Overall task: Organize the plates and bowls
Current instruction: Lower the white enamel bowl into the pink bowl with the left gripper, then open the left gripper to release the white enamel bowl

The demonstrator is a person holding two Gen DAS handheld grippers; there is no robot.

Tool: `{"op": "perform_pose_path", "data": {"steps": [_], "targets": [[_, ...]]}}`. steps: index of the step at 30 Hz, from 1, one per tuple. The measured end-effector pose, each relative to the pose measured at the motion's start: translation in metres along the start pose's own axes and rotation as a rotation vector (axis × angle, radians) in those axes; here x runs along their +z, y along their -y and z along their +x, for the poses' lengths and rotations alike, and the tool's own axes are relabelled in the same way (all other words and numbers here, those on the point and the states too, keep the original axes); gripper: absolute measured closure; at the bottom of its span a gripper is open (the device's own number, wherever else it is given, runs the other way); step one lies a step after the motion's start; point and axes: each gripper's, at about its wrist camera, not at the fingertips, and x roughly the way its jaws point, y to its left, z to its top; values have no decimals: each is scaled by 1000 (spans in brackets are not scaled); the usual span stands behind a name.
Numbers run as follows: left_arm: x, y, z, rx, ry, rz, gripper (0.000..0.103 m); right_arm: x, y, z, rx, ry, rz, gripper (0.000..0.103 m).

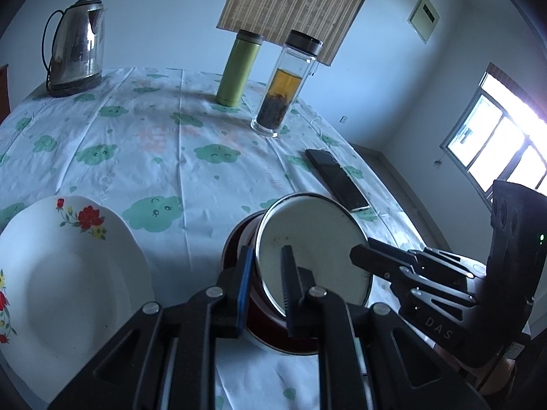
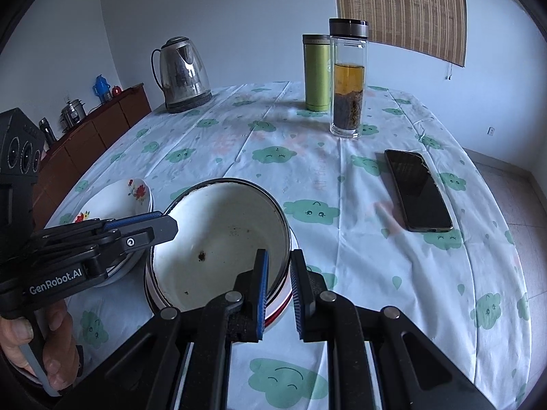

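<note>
A white enamel bowl (image 2: 218, 239) with a dark rim and red outer band sits on the table, also in the left wrist view (image 1: 314, 249). My left gripper (image 1: 266, 280) has its jaws astride the bowl's left rim, with a gap at the wall. My right gripper (image 2: 278, 287) has its jaws astride the bowl's right rim, not pressed on it. A white plate with red flowers (image 1: 68, 273) lies left of the bowl; it also shows in the right wrist view (image 2: 116, 198).
A steel kettle (image 1: 77, 48) stands at the far left. A green flask (image 1: 237, 68) and a glass tea bottle (image 1: 285, 85) stand at the back. A black phone (image 2: 418, 189) lies to the right of the bowl. A brown sideboard (image 2: 95, 130) stands beyond the table's left edge.
</note>
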Motion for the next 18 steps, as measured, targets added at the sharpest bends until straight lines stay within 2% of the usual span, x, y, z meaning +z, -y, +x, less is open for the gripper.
{"op": "perform_pose_path", "data": {"steps": [9, 11, 13, 14, 18], "targets": [[1, 2, -6, -46, 26, -1, 91, 5, 0, -19, -2, 64, 0, 88], [2, 0, -7, -74, 21, -8, 91, 7, 0, -20, -1, 58, -1, 88], [2, 0, -8, -115, 6, -15, 84, 10, 1, -19, -13, 32, -8, 88], [2, 0, -9, -126, 3, -19, 84, 12, 2, -18, -9, 16, -7, 88], [1, -3, -5, -138, -25, -39, 84, 13, 10, -8, 23, -41, 8, 88]]}}
